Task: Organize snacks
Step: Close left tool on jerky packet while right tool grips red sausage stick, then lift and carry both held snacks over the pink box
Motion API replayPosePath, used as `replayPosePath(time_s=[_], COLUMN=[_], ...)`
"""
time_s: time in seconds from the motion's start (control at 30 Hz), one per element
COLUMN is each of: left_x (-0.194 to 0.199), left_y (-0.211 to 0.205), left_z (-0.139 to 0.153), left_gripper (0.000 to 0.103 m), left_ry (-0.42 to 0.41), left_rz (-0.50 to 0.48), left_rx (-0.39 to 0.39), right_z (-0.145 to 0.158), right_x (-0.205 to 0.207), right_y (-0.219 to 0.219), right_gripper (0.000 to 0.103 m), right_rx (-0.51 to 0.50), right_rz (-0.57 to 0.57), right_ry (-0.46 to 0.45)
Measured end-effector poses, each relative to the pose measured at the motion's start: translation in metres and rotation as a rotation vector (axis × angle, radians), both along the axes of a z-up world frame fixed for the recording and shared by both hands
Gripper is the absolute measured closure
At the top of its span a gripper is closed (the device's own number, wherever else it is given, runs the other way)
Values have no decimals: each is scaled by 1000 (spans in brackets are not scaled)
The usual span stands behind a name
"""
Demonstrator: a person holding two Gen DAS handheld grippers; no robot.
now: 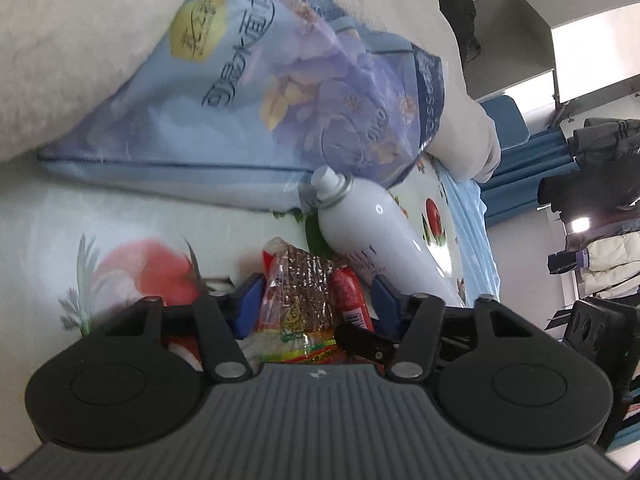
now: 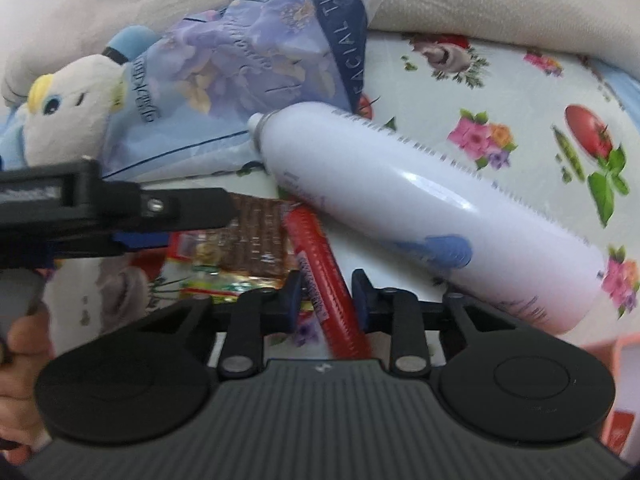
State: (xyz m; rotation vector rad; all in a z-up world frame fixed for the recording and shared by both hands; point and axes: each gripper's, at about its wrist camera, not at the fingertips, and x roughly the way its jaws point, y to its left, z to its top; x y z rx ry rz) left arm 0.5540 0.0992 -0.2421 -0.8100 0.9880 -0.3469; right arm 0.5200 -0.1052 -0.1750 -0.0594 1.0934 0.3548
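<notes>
A clear-wrapped snack pack (image 1: 304, 292) with brown contents lies on the flowered cloth, and a red sausage stick (image 1: 350, 296) lies against its right side. My left gripper (image 1: 318, 298) straddles both; its blue pads stand just outside them, with a small gap at the sausage. In the right wrist view my right gripper (image 2: 327, 292) has its pads tight on the red sausage stick (image 2: 316, 248). The snack pack (image 2: 256, 220) lies to its left, under the left gripper's fingers (image 2: 180, 208), which reach in from the left.
A white spray can (image 2: 420, 208) lies on its side right of the sausage. Behind are a blue tissue pack (image 2: 248, 60), a white plush toy (image 2: 68, 108) and a pale cushion. A pink-rimmed object (image 2: 624, 380) sits at the lower right. A person's hand (image 2: 20, 344) shows at the left edge.
</notes>
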Motion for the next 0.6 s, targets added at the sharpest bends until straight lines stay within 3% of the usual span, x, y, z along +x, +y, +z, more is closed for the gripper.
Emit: replayPosePath(time_s=[0.13,0.3,0.4,0.6], left_x=[-8,-18,-24,-44], left_y=[-11,-24,-25,-28], left_z=[-1,-2,-5,3], left_gripper=[54,89,97,99], left_ry=[6,11,11,11], left_rz=[-6,9,16,22], left_rx=[38,112,108,132], right_z=[0,-1,-2,2], right_x=[-12,-28,-36,-56], right_y=[4,6,3,-5], right_gripper=[79,79,79,79], right_rx=[40,27,23,33], right_rz=[10,17,4,-10], right_ry=[23,-1,-20,-27])
